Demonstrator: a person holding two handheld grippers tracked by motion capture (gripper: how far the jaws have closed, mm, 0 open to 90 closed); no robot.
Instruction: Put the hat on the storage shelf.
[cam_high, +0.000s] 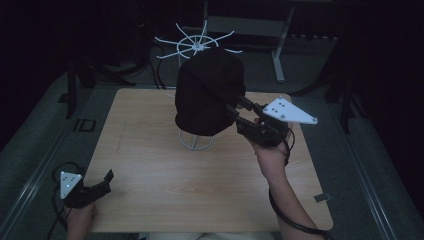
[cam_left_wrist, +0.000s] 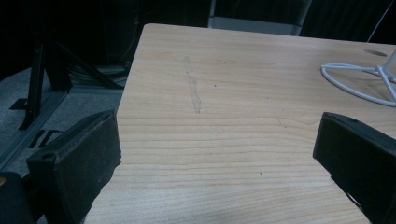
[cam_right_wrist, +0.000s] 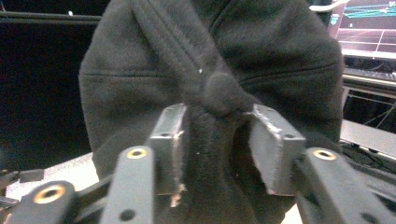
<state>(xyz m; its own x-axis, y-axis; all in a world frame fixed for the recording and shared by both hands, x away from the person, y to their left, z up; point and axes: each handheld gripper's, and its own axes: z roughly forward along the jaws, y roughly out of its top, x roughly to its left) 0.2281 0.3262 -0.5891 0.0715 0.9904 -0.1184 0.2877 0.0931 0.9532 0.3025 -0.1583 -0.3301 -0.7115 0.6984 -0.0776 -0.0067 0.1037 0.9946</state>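
right gripper (cam_right_wrist: 217, 135) pinches black hat (cam_right_wrist: 261, 51) (label-free fleece).

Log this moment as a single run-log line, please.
right gripper: jaws around fold of black fleece hat on white wire stand | left gripper: open, idle over table

— What is lying under everything?
— A pale wooden bench (cam_high: 150, 165), wearing a faint grey scuff mark (cam_left_wrist: 194, 93) near its left edge.
— And around it?
— A grey carpeted floor (cam_high: 40, 140) is surrounding it. Black tripod legs (cam_high: 75, 80) are standing off its far left corner, and a lit monitor screen (cam_right_wrist: 369, 28) is glowing behind.
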